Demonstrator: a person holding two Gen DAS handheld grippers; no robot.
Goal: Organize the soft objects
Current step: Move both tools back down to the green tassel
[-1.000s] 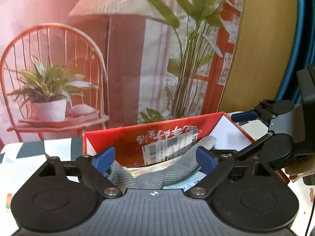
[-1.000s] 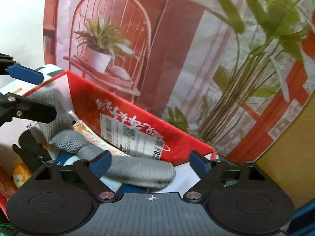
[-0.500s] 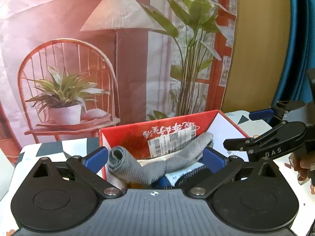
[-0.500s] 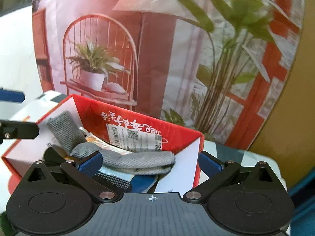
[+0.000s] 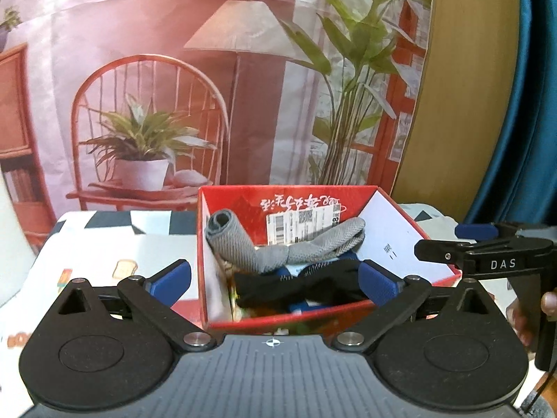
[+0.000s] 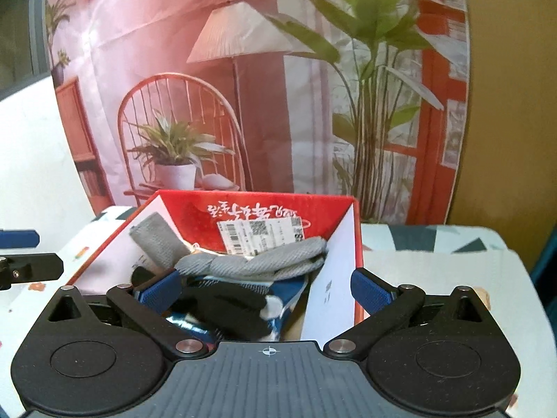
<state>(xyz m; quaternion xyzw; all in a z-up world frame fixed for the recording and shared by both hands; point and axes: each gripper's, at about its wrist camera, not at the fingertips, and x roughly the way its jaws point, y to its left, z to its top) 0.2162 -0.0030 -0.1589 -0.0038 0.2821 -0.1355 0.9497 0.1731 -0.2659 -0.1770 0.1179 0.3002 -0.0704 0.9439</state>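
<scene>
In the left wrist view we see our left claw (image 5: 275, 278) at the bottom of the frame with its blue pads spread wide apart and nothing between them but the open red box (image 5: 400, 216) behind. The box stands on the bench (image 5: 104, 244), a patterned cloth surface, in the centre of the frame, in front of a printed backdrop (image 5: 174, 87) of a chair, lamp and plants. A grey sock (image 5: 278, 247) lies draped across the top of the pile in the box, one rolled end leaning on the box's left wall, the other reaching toward the right wall below a white label (image 5: 303, 224). Just below it, nearer the camera, lies a black sock (image 5: 299, 285), on blue-and-white things that we cannot make out. At the right edge of this frame our right claw (image 5: 470, 240) shows side-on, just beside the box's right corner; its fingers stand apart. In the right wrist view the right claw (image 6: 266, 291) fills the lower frame, pads wide apart and empty, the left pad over the box's inside and the right pad outside its right wall. There the box (image 6: 348, 244) sits centre frame with the grey sock (image 6: 250, 264) across the heap, the black sock (image 6: 229, 310) below it, and the left claw's tips at the far left edge.
</scene>
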